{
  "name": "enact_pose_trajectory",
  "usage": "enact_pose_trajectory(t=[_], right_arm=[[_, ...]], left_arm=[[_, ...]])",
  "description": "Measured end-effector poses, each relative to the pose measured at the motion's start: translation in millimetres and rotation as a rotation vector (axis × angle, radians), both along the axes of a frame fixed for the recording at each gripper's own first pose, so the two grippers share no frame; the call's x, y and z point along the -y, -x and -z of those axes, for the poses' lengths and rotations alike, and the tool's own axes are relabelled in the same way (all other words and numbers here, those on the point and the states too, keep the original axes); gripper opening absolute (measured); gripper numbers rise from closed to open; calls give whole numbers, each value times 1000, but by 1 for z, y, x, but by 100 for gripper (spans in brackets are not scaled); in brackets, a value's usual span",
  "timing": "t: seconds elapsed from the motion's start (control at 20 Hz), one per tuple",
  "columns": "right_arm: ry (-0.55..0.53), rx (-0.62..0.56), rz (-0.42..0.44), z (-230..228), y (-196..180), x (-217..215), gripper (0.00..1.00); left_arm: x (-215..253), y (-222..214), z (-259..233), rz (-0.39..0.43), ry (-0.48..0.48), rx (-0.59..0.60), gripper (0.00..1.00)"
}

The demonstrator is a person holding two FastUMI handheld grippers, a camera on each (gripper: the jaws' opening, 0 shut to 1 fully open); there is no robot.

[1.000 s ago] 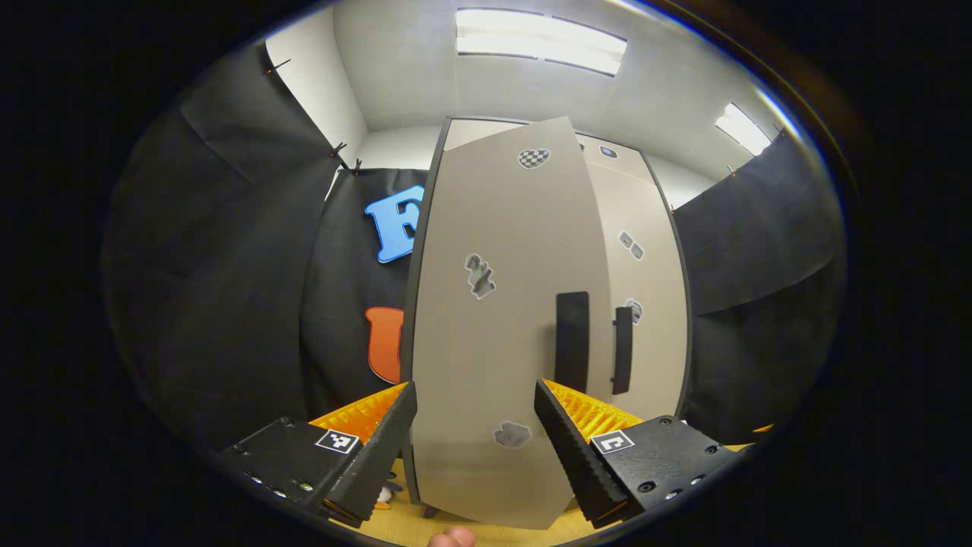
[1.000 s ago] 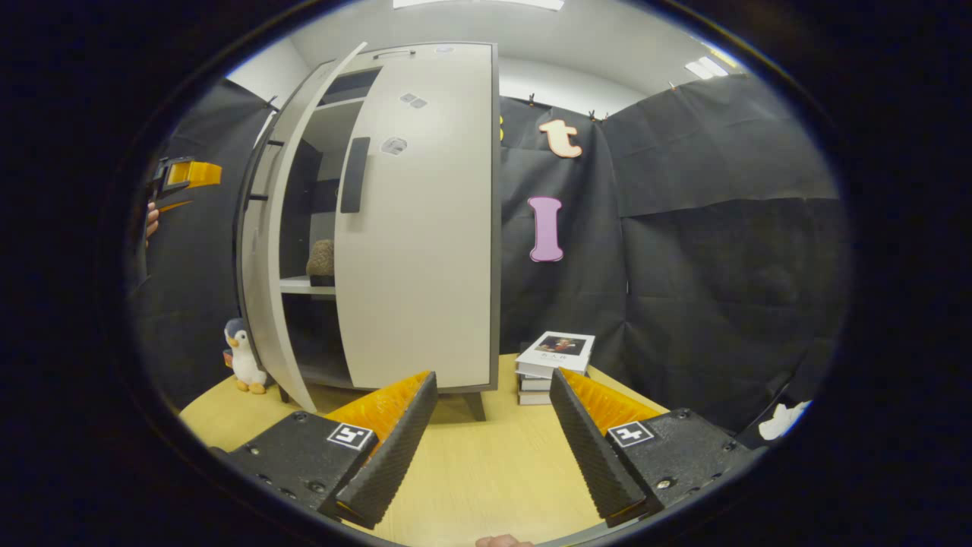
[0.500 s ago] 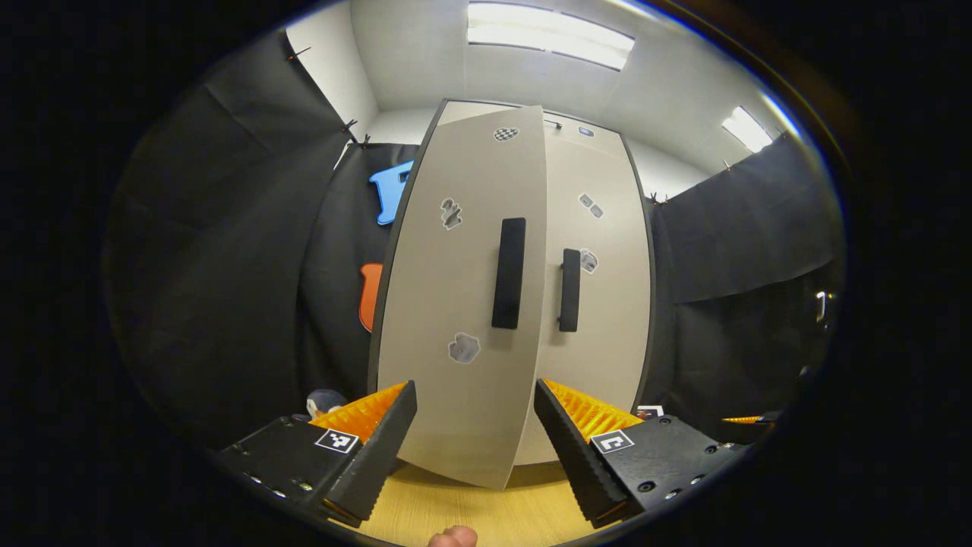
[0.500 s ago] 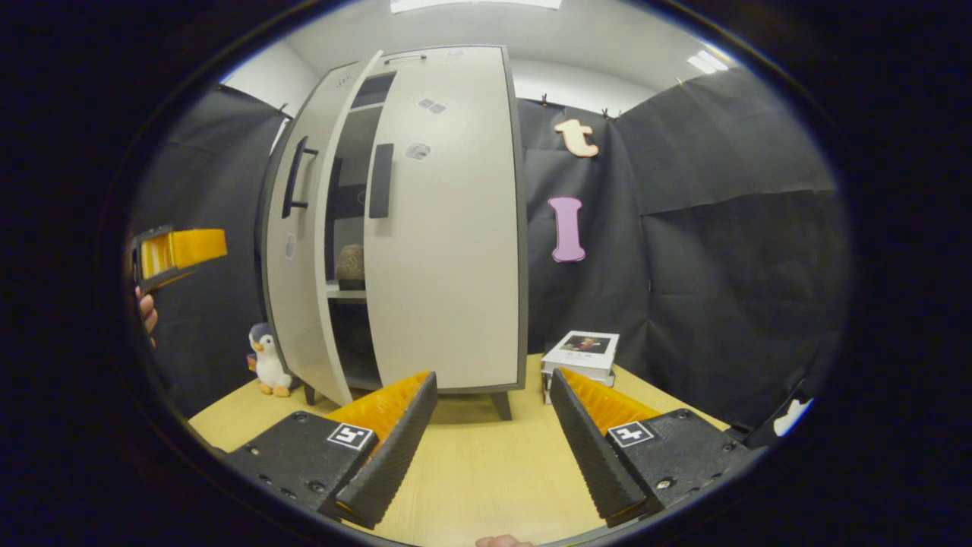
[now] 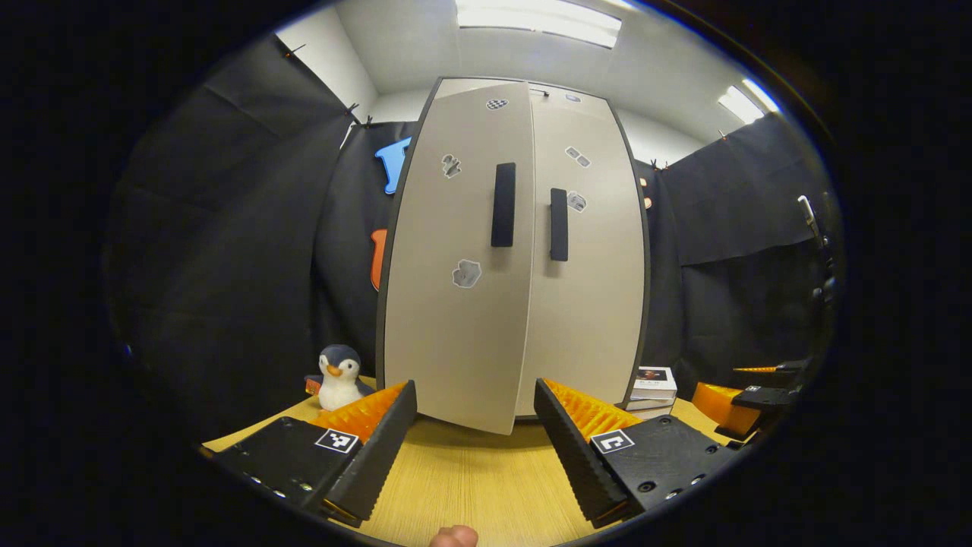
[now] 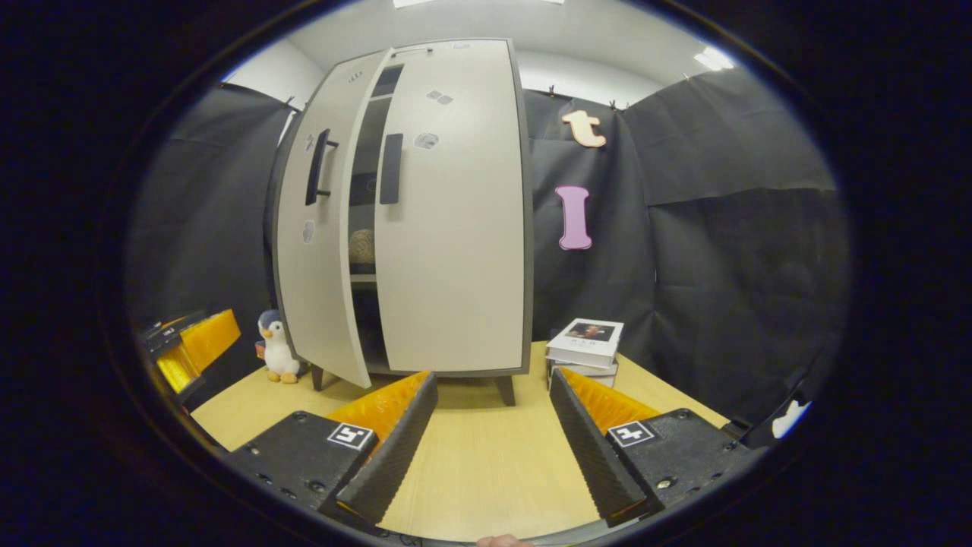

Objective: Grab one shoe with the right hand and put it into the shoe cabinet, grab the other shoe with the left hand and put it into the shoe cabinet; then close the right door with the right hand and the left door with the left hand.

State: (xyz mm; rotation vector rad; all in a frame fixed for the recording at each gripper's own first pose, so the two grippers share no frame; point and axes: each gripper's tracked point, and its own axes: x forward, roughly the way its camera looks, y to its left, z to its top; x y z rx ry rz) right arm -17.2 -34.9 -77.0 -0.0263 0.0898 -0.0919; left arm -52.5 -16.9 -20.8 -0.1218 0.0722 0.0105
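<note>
The left door [image 5: 456, 258] has swung nearly shut since a second ago, a narrow gap remaining beside the closed right door [image 6: 456, 228]. A shoe [image 6: 362, 247] sits on the cabinet's shelf. Both the left gripper [image 5: 474, 444] and right gripper [image 6: 493, 448] hang spread and empty above the bench [image 6: 486, 463].

You can't read any text here: the stickers [image 5: 466, 273] on the cabinet [image 5: 577, 304] doors ahead of the left gripper are too small and blurred. The cover of the top book [image 6: 585, 340], beyond the right gripper's right finger, shows a picture and no legible words.

Both grippers [image 5: 474, 448] [image 6: 492, 448] empty, fingers apart.
</note>
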Motion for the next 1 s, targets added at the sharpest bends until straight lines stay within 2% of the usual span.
enact_pose_trajectory(t=[0.05, 0.2, 0.25, 0.3, 0.35, 1.0], right_arm=[[6, 5, 0, -1, 0, 0, 97], [1, 6, -3, 0, -3, 0, 94], [-4, 4, -2, 1, -3, 0, 97], [-7, 4, -1, 1, -4, 0, 94], [-7, 5, 1, 0, -4, 0, 98], [-32, 16, 28, -2, -9, 7, 97]], left_arm=[[0, 1, -1, -1, 2, -1, 95], [0, -16, -5, -2, -10, 8, 95], [1, -16, -5, -1, -9, 9, 95], [3, -17, -6, 1, -9, 10, 95], [3, -18, -6, 1, -10, 12, 95], [10, -26, -15, 14, -35, 43, 95]])
